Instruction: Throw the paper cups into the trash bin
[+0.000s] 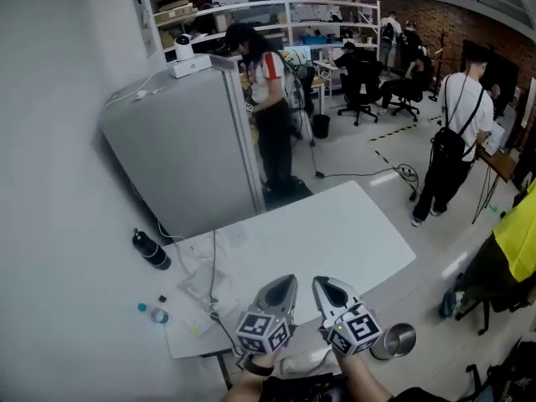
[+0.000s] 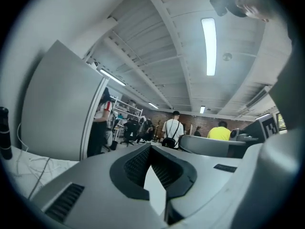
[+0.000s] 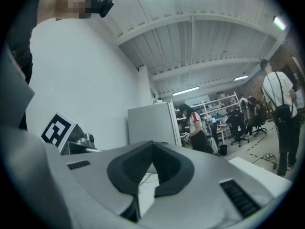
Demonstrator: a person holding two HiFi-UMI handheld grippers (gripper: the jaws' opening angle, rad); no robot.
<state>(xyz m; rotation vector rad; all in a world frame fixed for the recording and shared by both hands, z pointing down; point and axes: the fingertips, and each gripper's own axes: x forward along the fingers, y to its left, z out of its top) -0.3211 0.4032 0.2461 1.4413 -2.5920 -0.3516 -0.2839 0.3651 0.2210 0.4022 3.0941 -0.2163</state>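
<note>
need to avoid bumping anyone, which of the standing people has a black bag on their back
The person in the white t-shirt, right of the white table. The person in the red-and-white top by the grey partition shows no bag.

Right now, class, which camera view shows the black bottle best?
Head view: the whole black bottle shows beside loose cables. The left gripper view catches only part at its left edge; the right gripper view shows none.
</note>
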